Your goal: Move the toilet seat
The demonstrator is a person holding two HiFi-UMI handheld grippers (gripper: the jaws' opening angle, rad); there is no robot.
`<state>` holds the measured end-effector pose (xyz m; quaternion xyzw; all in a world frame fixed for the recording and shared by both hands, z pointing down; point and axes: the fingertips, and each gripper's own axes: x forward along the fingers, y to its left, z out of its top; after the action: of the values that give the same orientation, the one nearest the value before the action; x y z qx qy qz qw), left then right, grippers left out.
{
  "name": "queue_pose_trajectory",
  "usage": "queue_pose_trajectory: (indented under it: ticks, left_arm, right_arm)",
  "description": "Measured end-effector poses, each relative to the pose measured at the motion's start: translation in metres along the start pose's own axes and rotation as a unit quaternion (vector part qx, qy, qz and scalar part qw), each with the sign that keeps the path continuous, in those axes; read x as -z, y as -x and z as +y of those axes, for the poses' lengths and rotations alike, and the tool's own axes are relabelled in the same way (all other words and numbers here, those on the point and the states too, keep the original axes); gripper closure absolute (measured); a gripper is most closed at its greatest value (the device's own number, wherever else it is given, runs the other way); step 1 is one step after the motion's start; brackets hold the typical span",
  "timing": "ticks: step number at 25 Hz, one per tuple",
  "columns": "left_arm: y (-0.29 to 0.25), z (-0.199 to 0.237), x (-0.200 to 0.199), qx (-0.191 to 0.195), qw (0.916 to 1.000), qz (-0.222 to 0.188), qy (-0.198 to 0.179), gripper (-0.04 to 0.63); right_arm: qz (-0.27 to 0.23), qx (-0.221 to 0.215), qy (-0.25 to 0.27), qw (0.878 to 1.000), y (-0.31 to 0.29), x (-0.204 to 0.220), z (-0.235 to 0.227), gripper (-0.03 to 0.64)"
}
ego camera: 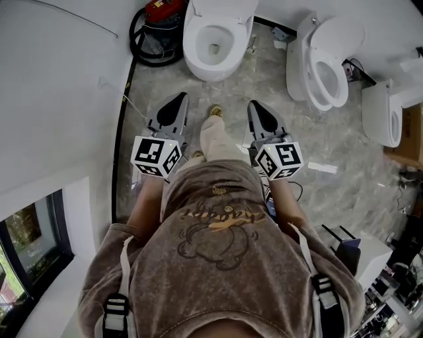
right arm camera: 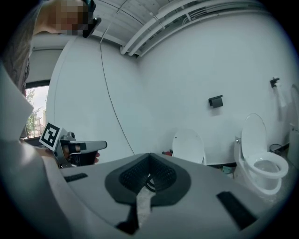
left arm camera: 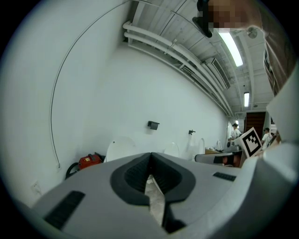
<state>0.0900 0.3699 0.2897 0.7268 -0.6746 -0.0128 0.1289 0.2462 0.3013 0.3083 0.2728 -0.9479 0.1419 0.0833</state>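
The left tongs [ego camera: 177, 103] and right tongs [ego camera: 258, 109] are both clenched on nothing, side by side above the floor [ego camera: 264, 76]. Ahead, the toilet seat [ego camera: 196, 51] sits on the toilet [ego camera: 228, 66] against the wall, well apart from both.

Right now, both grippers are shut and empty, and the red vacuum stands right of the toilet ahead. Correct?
No: the head view shows the red vacuum left of the toilet. The left gripper and right gripper are shut and empty.
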Motion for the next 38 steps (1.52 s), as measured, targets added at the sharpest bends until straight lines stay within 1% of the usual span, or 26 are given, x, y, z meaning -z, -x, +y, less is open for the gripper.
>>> queue_pose_trajectory:
  ticks: [8, 15, 25, 31, 35, 38]
  left_arm:
    - [-0.046, 0.028, -0.013, 0.014, 0.9999, 0.006, 0.007, 0.586]
    - [-0.104, 0.057, -0.033, 0.022, 0.9997, 0.002, 0.006, 0.586]
    - [-0.177, 0.086, -0.064, 0.015, 0.9998, 0.007, 0.005, 0.586]
    - [-0.218, 0.1, -0.071, 0.012, 0.9999, 0.011, 0.004, 0.586]
    - [-0.238, 0.103, -0.075, 0.009, 0.9999, 0.014, 0.003, 0.586]
    - [-0.25, 0.108, -0.079, 0.014, 0.9998, 0.015, 0.001, 0.586]
  right_arm:
    - [0.004, 0.001, -0.009, 1.0, -0.052, -0.015, -0.016, 0.62]
    - [0.002, 0.001, -0.009, 1.0, -0.103, -0.039, -0.048, 0.62]
    - [0.005, -0.007, -0.021, 1.0, -0.162, -0.073, -0.095, 0.62]
    - [-0.002, -0.008, -0.019, 1.0, -0.196, -0.091, -0.126, 0.62]
    - [-0.001, -0.008, -0.014, 1.0, -0.207, -0.1, -0.139, 0.62]
    - [0.0, 0.0, -0.018, 1.0, -0.214, -0.102, -0.147, 0.62]
